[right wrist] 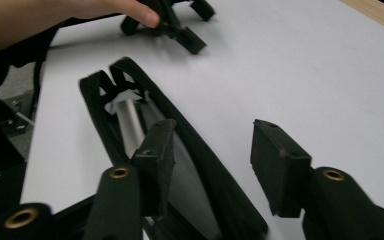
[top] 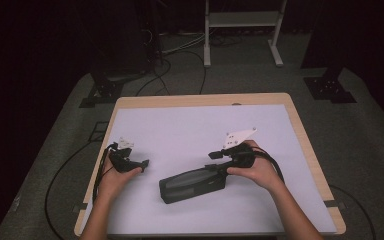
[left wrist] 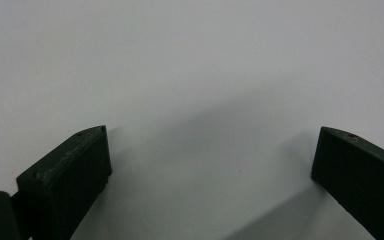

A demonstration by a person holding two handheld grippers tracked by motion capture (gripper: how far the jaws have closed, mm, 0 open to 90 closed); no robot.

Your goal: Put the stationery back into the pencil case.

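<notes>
Black zippered fabric pouch (top: 192, 184) lay near the surface's (top: 190, 125) front edge, the wide-open right gripper (right wrist: 212, 160) straddling its rim, the left gripper (left wrist: 210, 165) wide and empty beside it; closing squarely on that rim seemed wise.
</notes>
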